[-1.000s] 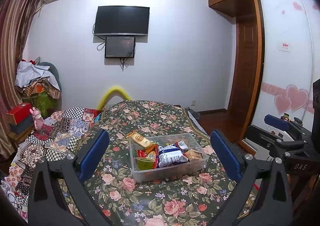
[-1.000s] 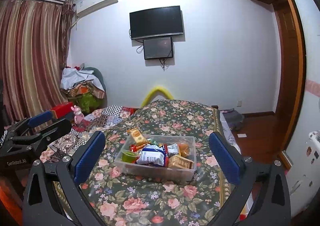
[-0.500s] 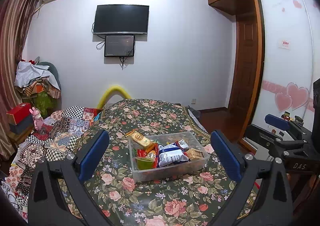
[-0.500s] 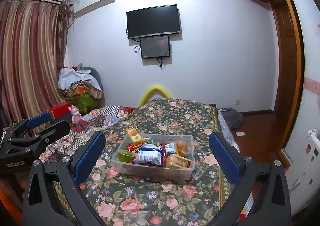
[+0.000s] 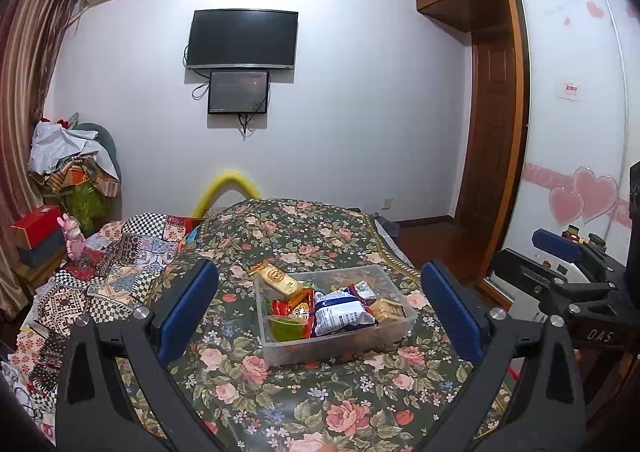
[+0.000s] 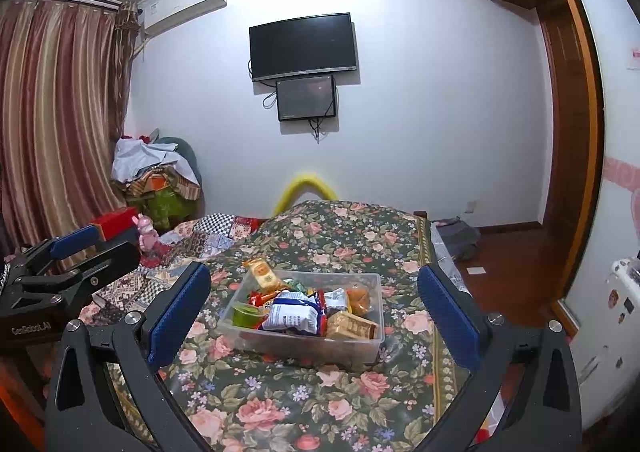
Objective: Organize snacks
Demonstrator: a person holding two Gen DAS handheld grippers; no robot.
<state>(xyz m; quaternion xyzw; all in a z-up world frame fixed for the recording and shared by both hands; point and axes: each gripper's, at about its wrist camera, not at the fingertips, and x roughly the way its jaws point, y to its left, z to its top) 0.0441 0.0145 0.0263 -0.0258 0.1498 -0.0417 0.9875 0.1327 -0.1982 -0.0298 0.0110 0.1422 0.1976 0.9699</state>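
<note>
A clear plastic bin (image 5: 384, 344) sits on the floral tablecloth, also in the right wrist view (image 6: 360, 346). It holds several snacks: a gold packet (image 5: 278, 279) leaning on its far left rim, a blue-white bag (image 5: 344, 316), a green jelly cup (image 5: 286, 328), a red packet (image 5: 294, 304) and a biscuit pack (image 5: 388, 310). My left gripper (image 5: 320, 304) is open and empty, held back from the bin. My right gripper (image 6: 314, 306) is open and empty, also short of the bin. Each gripper shows at the edge of the other's view.
The floral-covered table (image 5: 320, 404) drops off at its right edge to a wood floor (image 6: 508, 276). A patchwork-covered bed (image 5: 112, 272) lies left, with a red box (image 5: 38, 222) and a pink toy (image 5: 72, 232). A wardrobe (image 5: 568, 156) stands on the right.
Both views have shifted slightly, the bin sitting a little lower and nearer in the right wrist view. Both grippers stay open and nothing in the bin has moved.
</note>
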